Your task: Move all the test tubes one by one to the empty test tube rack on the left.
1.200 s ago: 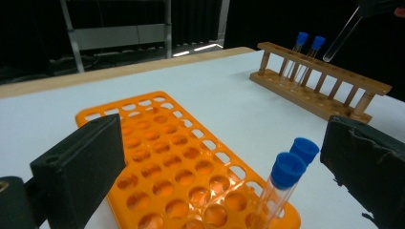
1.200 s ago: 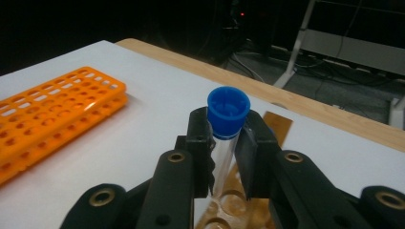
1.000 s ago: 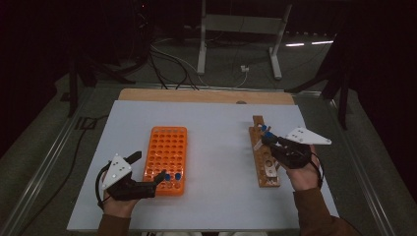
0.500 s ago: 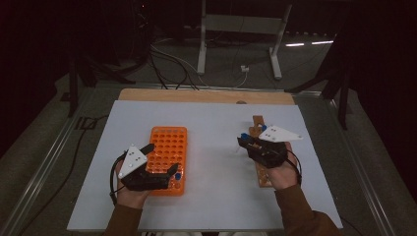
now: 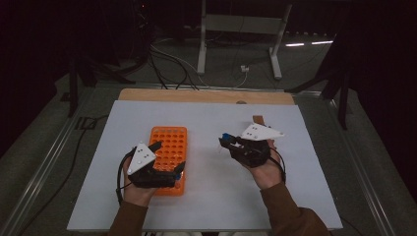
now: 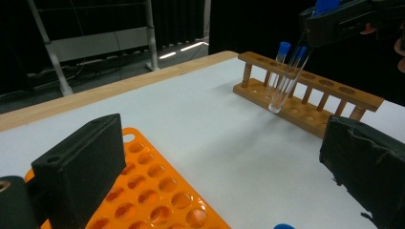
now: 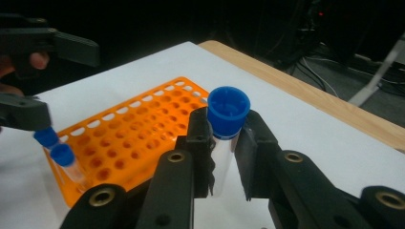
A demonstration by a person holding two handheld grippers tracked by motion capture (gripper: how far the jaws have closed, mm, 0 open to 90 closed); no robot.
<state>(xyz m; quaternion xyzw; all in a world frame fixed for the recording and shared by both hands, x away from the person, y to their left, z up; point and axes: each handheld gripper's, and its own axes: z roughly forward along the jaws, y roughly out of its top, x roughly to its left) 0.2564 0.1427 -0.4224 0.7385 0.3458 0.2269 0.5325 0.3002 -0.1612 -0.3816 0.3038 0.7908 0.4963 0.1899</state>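
I am holding a blue-capped test tube [image 7: 224, 138] in my right gripper [image 5: 227, 142], its jaws clamped on the glass just below the cap, above the white tabletop [image 5: 216, 196] between the two racks. My left gripper [image 5: 169, 160] is resting with its jaws spread wide over the near end of the orange tube rack [image 5: 169, 142] — nothing between them. Two capped tubes [image 7: 64, 160] are standing in that rack's near corner, close to the left jaws. The wooden tube rack [image 6: 310, 102], at the right, is keeping one capped tube [image 6: 282, 59]. Beyond the far wooden table edge [image 5: 206, 96] — dark floor, cables [image 5: 167, 64], a metal stand [image 5: 241, 29].
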